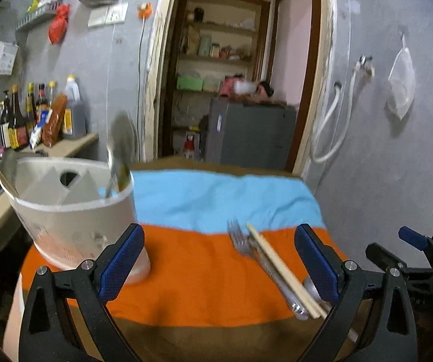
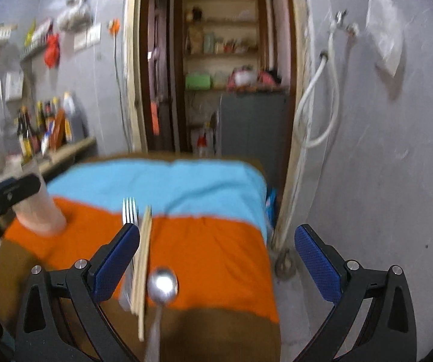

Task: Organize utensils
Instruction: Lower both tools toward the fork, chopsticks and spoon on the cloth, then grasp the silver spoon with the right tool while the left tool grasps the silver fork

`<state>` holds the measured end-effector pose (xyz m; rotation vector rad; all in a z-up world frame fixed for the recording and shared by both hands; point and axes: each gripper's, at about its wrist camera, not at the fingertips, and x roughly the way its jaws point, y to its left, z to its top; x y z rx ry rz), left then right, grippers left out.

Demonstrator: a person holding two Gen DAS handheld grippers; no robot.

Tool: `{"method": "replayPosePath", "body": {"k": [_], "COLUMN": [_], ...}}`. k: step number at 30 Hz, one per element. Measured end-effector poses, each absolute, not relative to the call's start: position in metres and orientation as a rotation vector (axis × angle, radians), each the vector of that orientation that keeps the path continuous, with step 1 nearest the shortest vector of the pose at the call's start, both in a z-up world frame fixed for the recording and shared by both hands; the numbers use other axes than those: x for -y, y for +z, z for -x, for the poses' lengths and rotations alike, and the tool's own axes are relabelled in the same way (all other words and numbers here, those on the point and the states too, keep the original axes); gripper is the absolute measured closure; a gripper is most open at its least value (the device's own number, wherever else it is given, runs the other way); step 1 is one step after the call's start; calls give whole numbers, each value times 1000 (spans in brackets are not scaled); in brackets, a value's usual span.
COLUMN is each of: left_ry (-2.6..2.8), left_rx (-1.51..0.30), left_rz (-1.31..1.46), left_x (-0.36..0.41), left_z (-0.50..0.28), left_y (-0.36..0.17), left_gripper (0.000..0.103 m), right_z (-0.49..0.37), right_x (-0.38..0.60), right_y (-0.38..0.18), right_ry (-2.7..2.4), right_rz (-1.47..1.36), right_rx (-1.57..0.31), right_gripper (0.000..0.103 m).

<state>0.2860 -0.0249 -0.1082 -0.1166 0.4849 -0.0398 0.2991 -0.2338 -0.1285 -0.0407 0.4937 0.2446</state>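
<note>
A white divided utensil holder [image 1: 74, 217] stands at the left on the orange and blue cloth [image 1: 204, 283]. A metal spoon [image 1: 114, 166] leans in it, and a chopstick [image 1: 2, 178] pokes out at its left rim. A fork [image 1: 240, 238], a pair of chopsticks [image 1: 279, 268] and a spoon [image 1: 310, 286] lie together on the orange band. My left gripper [image 1: 219, 259] is open and empty, its right finger partly hiding that spoon. My right gripper [image 2: 216, 261] is also open, low over the fork [image 2: 129, 209], chopsticks [image 2: 144, 265] and spoon [image 2: 162, 283], touching none of them.
Sauce bottles [image 1: 29, 114] line a counter at the left. Behind the table [image 1: 216, 341] is a doorway with a grey cabinet [image 1: 252, 132]. A white hose [image 1: 334, 126] and a plastic bag [image 1: 402, 81] hang on the right wall. The table's right edge is close to that wall.
</note>
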Motion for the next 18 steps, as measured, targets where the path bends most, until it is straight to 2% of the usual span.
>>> {"method": "replayPosePath", "body": {"k": [3,13,18], "left_ry": [-24,32,38], "left_rx": [-537,-681,-737], "left_rz": [118,109,116], "left_x": [28,26,24], "left_z": [-293,-311,-322], "left_y": [-126,-162,-173], "left_gripper": [6,6,6], "right_z": [-304,-312,-315], "right_x": [230,214,206], "right_y": [-149,-188,-195], "right_ry": [254,344,360], "right_rz": [81,170,212], "right_rx": [-590,-807,-851], "right_gripper": [0,16,17]}}
